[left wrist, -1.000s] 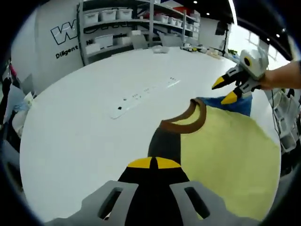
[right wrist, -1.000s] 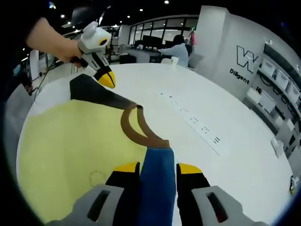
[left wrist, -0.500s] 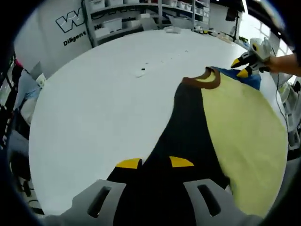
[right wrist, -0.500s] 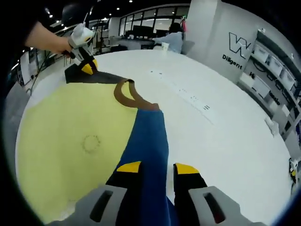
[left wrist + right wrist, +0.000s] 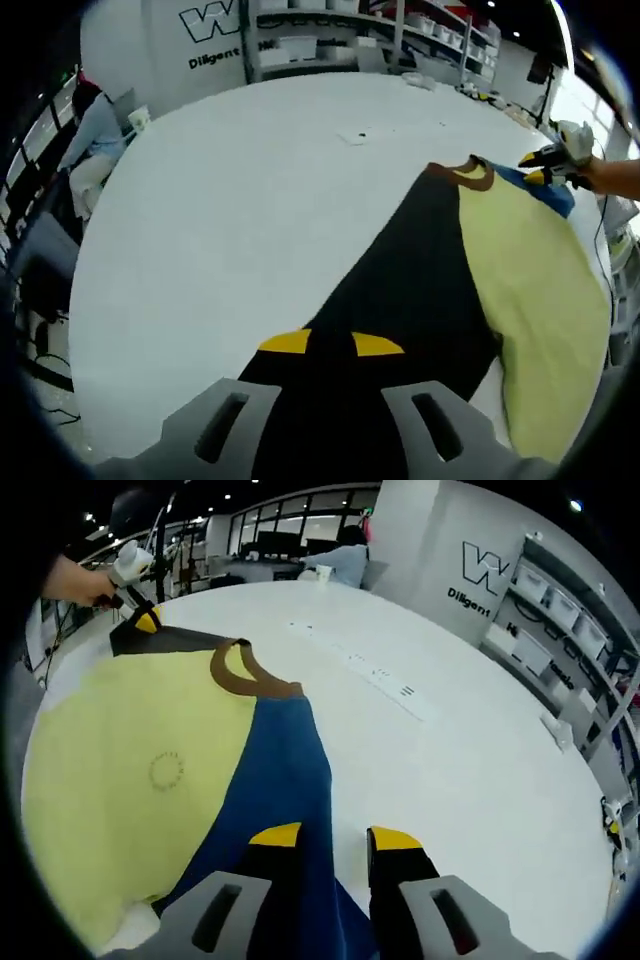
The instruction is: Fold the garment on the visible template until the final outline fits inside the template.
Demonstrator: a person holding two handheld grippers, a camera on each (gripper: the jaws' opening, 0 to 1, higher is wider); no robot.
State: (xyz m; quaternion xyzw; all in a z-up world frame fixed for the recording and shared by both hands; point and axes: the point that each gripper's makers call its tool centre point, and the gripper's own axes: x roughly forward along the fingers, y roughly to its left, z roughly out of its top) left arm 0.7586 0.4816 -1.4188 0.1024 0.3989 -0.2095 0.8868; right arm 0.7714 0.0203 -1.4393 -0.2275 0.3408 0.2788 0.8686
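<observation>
Gripping sleeves: L gripper [image 5: 330, 343] black, R gripper [image 5: 334, 836] blue; shirt [image 5: 130, 750] hem cut off.

1. The left gripper [image 5: 330, 344], grey-bodied with yellow-tipped jaws, reaches forward low over the surface, its jaws closed on the black sleeve [image 5: 400, 280] of the garment.
2. The right gripper [image 5: 335, 836], built the same, has its yellow tips pinching the blue sleeve [image 5: 285, 780].
3. In the left gripper view, the person's right hand [image 5: 610, 175] grips the far gripper's handle; its jaws are too small to judge, probably closed.
4. In the right gripper view, the left hand [image 5: 75, 580] holds its gripper likewise.
</observation>
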